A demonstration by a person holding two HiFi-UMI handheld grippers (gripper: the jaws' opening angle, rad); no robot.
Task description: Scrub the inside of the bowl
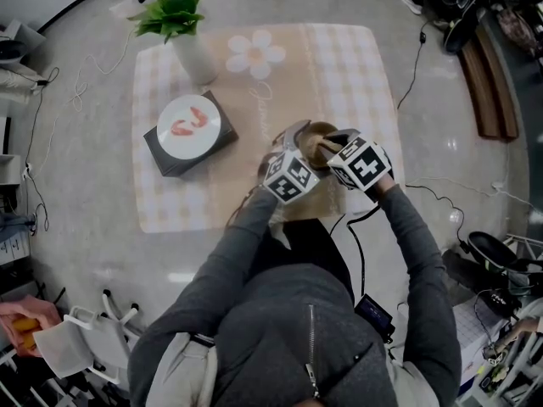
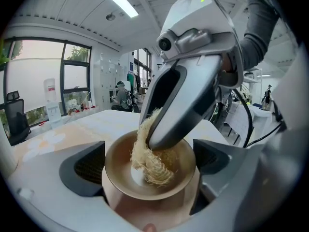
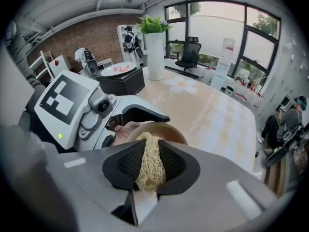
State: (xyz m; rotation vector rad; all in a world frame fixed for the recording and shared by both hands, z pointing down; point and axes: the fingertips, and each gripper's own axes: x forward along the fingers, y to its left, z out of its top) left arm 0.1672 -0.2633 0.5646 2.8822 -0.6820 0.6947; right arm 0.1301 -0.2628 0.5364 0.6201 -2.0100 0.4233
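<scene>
A tan bowl (image 2: pixel 145 175) sits clamped between the dark pads of my left gripper (image 2: pixel 147 166), its opening facing the camera. My right gripper (image 3: pixel 149 166) is shut on a pale fibrous loofah scrubber (image 3: pixel 148 166). In the left gripper view that scrubber (image 2: pixel 147 161) hangs from the right gripper's jaws (image 2: pixel 186 103) and presses into the bowl's inside. From the head view both grippers meet over the bowl (image 1: pixel 316 134) at the mat's near right: left gripper (image 1: pixel 293 147), right gripper (image 1: pixel 335 142).
A checked mat with a flower print (image 1: pixel 263 100) covers the table. A white plate with red food (image 1: pixel 188 125) rests on a black box, beside a potted plant in a white vase (image 1: pixel 188 45). Cables trail over the floor to the right.
</scene>
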